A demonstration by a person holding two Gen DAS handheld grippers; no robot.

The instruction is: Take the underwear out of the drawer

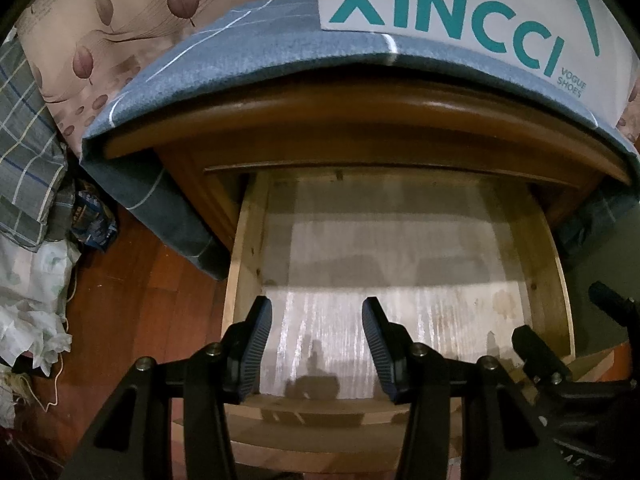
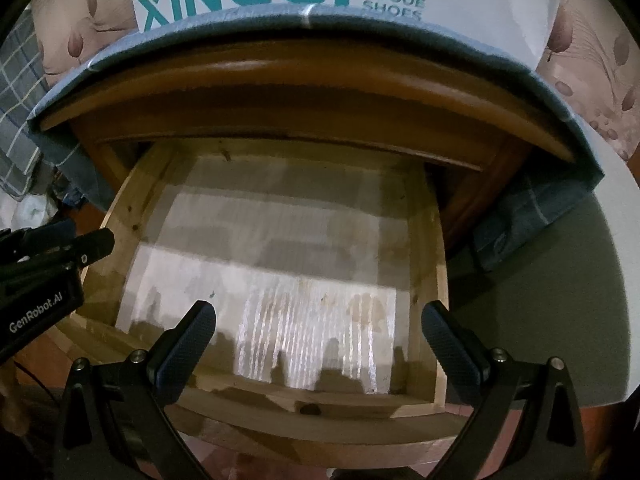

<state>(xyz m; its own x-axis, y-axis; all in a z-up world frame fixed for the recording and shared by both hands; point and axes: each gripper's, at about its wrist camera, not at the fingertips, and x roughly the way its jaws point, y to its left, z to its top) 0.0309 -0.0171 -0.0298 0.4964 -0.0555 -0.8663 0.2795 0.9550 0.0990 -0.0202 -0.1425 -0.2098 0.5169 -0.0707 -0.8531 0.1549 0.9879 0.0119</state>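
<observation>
Both black tongs, left (image 1: pixel 317 320) and right (image 2: pixel 319 328), hang open and empty, low in frame over the pulled-out pale wooden drawer (image 1: pixel 244 248). No underwear shows inside; check the shadowed back before reaching.

Left gripper (image 1: pixel 317 312) hovers w/ jaws apart over pulled-out drawer (image 1: pixel 244 248); XINCCI shoe box (image 1: pixel 460 8) on cloth-covered nightstand (image 1: pixel 280 124)
</observation>
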